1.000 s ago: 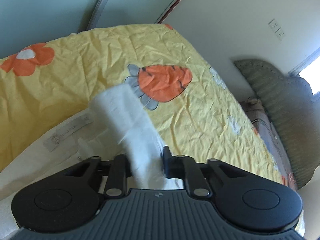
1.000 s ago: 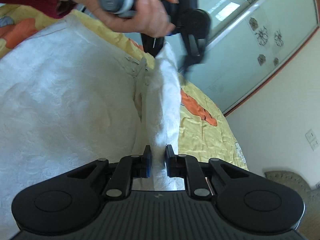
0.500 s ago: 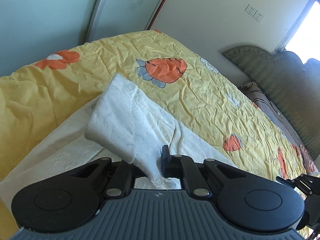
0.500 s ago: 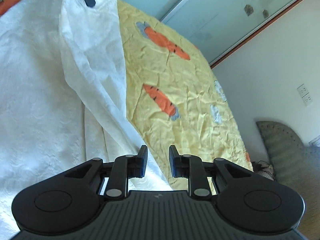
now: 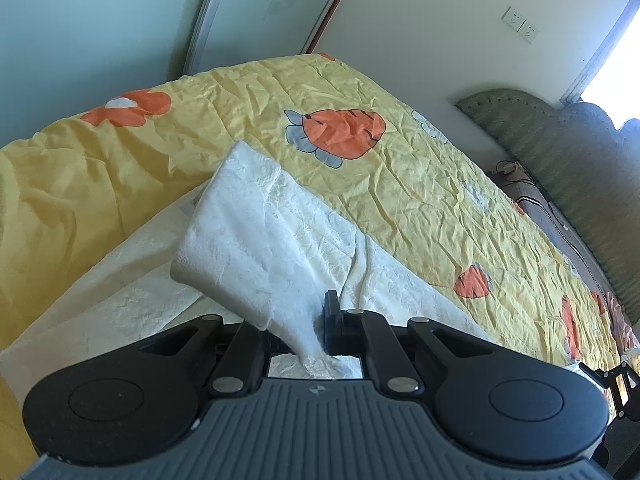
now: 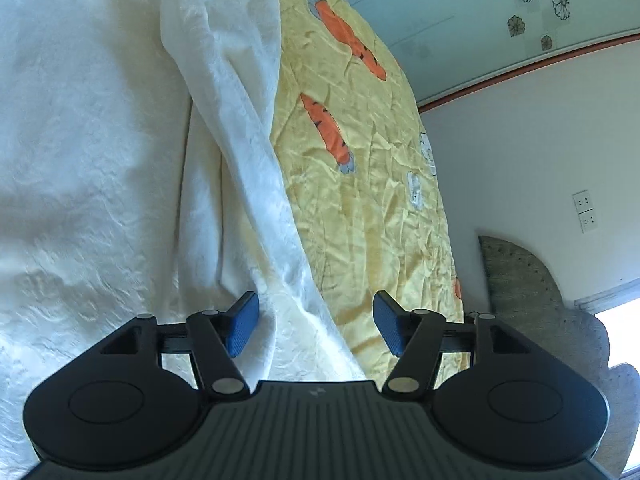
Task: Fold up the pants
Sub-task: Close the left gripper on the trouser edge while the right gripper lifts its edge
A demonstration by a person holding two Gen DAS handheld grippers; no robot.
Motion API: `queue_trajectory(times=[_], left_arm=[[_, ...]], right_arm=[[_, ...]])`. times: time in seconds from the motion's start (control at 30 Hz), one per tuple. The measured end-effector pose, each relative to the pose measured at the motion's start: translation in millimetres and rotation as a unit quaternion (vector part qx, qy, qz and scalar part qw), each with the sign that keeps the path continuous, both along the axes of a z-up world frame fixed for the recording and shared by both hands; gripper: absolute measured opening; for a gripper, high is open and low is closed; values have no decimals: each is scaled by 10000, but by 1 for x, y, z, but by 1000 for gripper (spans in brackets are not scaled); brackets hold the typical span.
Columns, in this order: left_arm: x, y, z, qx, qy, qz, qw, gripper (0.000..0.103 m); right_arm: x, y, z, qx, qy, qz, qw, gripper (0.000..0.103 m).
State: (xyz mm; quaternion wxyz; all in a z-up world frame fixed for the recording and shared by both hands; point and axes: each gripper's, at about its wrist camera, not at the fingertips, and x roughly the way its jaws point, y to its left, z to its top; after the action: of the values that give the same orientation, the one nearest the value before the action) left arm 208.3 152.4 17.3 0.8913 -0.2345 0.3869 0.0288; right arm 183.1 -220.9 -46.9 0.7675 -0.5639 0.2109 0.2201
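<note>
White textured pants [image 5: 256, 240] lie spread on a yellow bedspread [image 5: 400, 184]. My left gripper [image 5: 308, 328] is shut on a raised fold of the pants, which drapes away from the jaws and hangs above the lower layer. In the right wrist view the pants [image 6: 88, 152] fill the left side, with a long ridge of cloth running up the middle. My right gripper [image 6: 316, 324] hovers over the pants' edge, its jaws opening; the blue pads [image 6: 242, 330] stand wide apart and press on nothing, though cloth lies below them.
The yellow bedspread [image 6: 360, 200] carries orange carrot and flower prints. A grey padded headboard [image 5: 568, 152] stands at the right, with a striped pillow [image 5: 532, 204] below it. Sliding wardrobe doors [image 6: 480, 20] and a wall with sockets [image 6: 584, 210] lie beyond the bed.
My right gripper let go of the pants' fold, moved away along the edge, and its jaws widened. My left gripper swung sideways with its fold early on, then held still.
</note>
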Motion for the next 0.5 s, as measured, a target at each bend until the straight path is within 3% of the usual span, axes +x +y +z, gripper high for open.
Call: queue_trajectory(times=[0.2,0.3,0.33,0.37,0.5], left_arm=[[0,-3,-2,90,54,39,9999,8],[0,-2,-2,80,44,36,10000,8],[0,-2,-2,87,40,30,9999,8],[0,-2,-3,100,24,27,9999,8],[-6,-4,0,231,-194,-45,9995,8]], right_arm=[[22,6,-4,612,15,-254,9978,57],[14,15,5,993,-162,-159,9948,40],[15,18,7,1147,-72,-221,9931,18],[17,20,6,1129,15,-320,9931,8],[8,28,-2,834,-40,-441,9955,2]])
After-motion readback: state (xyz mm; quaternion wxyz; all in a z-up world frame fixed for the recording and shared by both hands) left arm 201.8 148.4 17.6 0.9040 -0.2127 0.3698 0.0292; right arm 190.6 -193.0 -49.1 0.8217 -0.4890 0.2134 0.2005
